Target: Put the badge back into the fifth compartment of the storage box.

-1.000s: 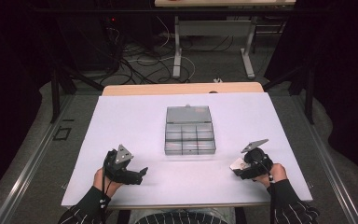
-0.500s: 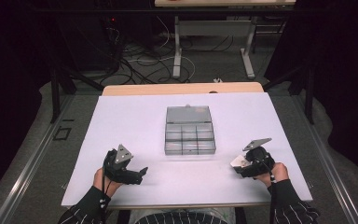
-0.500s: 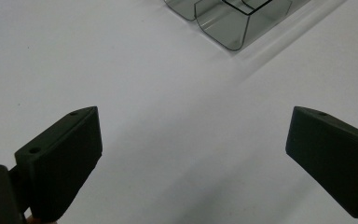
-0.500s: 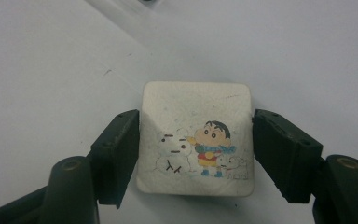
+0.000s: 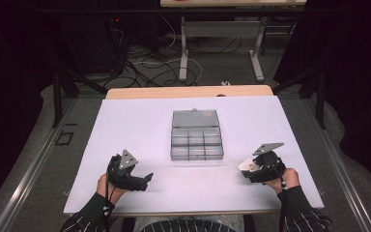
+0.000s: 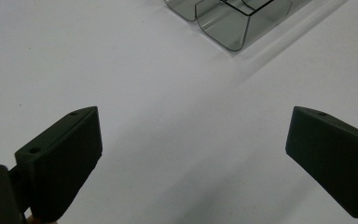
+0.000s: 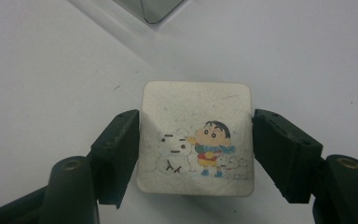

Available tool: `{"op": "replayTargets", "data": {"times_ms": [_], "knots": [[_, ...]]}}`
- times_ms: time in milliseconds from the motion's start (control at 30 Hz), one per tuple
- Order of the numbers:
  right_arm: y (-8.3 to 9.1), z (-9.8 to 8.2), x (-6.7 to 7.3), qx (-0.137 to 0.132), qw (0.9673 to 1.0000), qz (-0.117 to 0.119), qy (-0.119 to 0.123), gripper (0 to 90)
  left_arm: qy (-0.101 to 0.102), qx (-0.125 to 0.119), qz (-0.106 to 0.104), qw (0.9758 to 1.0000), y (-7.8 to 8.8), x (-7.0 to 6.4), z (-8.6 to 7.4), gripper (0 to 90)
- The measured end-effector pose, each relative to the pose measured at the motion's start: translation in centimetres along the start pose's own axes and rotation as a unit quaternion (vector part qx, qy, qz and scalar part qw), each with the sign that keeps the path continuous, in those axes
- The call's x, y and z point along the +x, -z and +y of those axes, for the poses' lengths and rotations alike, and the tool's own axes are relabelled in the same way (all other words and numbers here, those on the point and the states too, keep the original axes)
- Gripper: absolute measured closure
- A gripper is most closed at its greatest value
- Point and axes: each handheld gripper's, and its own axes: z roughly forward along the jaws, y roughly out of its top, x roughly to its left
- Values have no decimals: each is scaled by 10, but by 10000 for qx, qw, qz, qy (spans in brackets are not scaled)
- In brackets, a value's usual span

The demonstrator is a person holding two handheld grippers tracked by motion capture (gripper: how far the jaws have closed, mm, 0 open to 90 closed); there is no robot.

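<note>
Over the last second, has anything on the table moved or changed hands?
Nothing visibly changed. The right gripper still clamps the small cartoon tile, the left gripper still rests open on the white table, and the clear plastic box sits where it was.

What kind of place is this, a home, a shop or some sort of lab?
Most likely a lab or recording studio: a white table under dark curtains, loose cables on the floor behind it, and a person's hands working a left gripper and a right gripper near a clear compartment box.
</note>
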Motion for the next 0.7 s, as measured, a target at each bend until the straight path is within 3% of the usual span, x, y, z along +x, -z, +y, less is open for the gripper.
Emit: {"op": "replayTargets", "data": {"times_ms": [333, 700], "knots": [[2, 2, 1, -164, 9999, -17, 3, 330, 24, 19, -4, 10000, 1, 1, 0, 33], [5, 6, 2, -168, 9998, -65, 58, 330, 54, 5, 10, 10000, 1, 0, 0, 33]]}}
